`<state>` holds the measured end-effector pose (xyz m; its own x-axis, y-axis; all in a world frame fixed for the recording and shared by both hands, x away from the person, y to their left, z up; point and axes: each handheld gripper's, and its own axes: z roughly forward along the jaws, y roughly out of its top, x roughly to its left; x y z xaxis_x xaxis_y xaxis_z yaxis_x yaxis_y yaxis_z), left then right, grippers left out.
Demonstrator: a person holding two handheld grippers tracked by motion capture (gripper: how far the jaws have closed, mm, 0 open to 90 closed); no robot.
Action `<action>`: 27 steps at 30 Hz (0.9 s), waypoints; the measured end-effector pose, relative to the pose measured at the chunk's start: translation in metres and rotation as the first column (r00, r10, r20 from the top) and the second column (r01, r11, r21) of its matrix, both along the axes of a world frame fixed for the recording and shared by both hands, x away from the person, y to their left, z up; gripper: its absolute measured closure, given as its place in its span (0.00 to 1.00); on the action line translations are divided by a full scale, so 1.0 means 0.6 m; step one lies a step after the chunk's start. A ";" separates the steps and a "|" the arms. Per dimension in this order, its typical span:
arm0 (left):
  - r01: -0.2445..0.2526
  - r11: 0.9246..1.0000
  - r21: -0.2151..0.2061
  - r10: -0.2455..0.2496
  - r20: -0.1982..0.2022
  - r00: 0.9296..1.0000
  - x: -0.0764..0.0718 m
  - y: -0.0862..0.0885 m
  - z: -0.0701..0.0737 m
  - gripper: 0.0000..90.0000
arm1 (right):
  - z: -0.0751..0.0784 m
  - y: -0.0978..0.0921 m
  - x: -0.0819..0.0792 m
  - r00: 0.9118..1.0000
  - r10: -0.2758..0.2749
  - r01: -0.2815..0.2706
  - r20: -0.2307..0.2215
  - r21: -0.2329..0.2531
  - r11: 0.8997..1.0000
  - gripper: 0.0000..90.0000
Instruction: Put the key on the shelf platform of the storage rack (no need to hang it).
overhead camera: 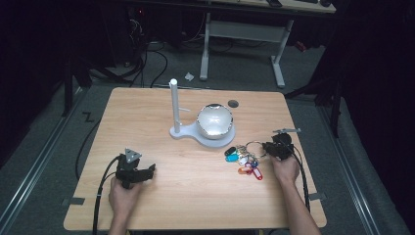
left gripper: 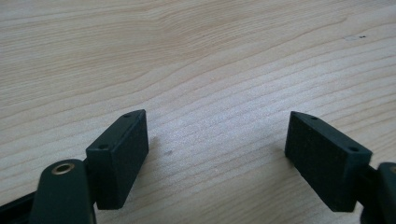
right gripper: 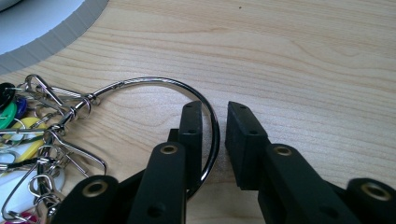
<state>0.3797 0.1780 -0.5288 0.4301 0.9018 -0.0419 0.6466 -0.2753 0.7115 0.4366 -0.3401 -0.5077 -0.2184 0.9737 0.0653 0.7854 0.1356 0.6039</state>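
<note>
Ring (right gripper: 154, 83) lies flat on the table (overhead camera: 195, 196) by the stand (overhead camera: 205, 129), its wire between the right gripper (right gripper: 215, 133)'s near-closed jaws, so it may slip out as they pinch, while the left gripper (left gripper: 217, 154) gapes wide, empty.

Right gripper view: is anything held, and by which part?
The large metal ring of the key-tag bunch runs between the nearly closed jaws; a firm clamp cannot be told.

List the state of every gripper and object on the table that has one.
Left gripper: open, holding nothing, over bare table.
Right gripper: jaws nearly closed around the metal ring, small gap visible.
Key tags: lying flat, bunched on the ring.
White stand: upright, nothing hung on it.
</note>
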 end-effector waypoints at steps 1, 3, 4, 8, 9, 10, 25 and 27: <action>0.000 1.000 0.000 0.000 0.000 1.000 0.000 0.000 0.000 0.24 | 0.000 0.000 0.000 1.000 0.000 0.000 0.000 0.000 1.000 0.87; 0.000 1.000 0.000 0.000 0.000 1.000 0.000 0.000 0.000 0.24 | 0.000 -0.001 0.000 1.000 -0.001 0.001 0.002 -0.003 1.000 0.89; 0.000 1.000 0.000 0.000 0.000 1.000 0.000 0.000 0.000 0.24 | 0.000 -0.001 0.000 1.000 -0.001 0.001 0.002 -0.005 1.000 0.90; 0.000 1.000 0.000 0.000 0.000 1.000 0.000 0.000 0.000 0.24 | -0.001 0.002 -0.001 1.000 0.007 -0.007 0.007 -0.026 1.000 0.95; 0.000 1.000 0.000 0.000 0.000 1.000 0.000 0.000 0.000 0.24 | -0.001 0.002 -0.001 1.000 0.010 -0.009 0.009 -0.030 1.000 0.95; 0.000 1.000 0.000 0.000 0.000 1.000 0.000 0.000 0.000 0.24 | -0.001 0.002 -0.001 1.000 0.010 -0.009 0.009 -0.030 1.000 0.95; 0.000 1.000 0.000 0.000 0.000 1.000 0.000 0.000 0.000 0.24 | 0.017 -0.002 -0.008 0.997 0.038 -0.039 0.064 0.012 0.999 0.97; 0.000 1.000 0.000 0.000 0.000 1.000 0.000 0.000 0.000 0.24 | 0.025 -0.002 -0.011 0.996 0.050 -0.051 0.076 0.022 0.998 0.97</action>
<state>0.3797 0.1780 -0.5288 0.4300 0.9018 -0.0417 0.6466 -0.2755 0.7113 0.4301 -0.3414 -0.4929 -0.2724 0.9596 0.0703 0.7301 0.1586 0.6647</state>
